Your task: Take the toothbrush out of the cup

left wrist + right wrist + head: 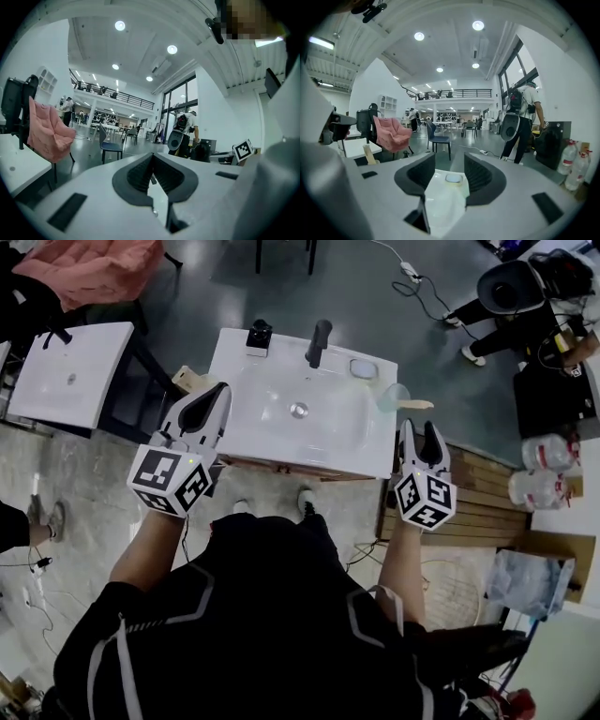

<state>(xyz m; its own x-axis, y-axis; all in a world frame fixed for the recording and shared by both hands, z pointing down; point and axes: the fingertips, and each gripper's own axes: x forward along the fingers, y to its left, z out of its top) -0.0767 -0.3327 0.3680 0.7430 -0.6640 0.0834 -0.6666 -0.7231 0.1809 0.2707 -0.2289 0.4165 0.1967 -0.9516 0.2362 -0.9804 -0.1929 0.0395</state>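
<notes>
A clear cup stands on the right rim of the white sink. From it a toothbrush with a pale wooden handle lies out to the right. My right gripper is just in front of the cup and handle, at the sink's right edge. Its jaws are open with nothing between them. In the right gripper view the open right gripper frames the white sink top. My left gripper is shut and empty at the sink's left edge. In the left gripper view the left gripper has its pads together.
On the sink's back rim are a dark faucet, a black item and a small white dish. A second white basin stands to the left. To the right are a wooden pallet and plastic bottles.
</notes>
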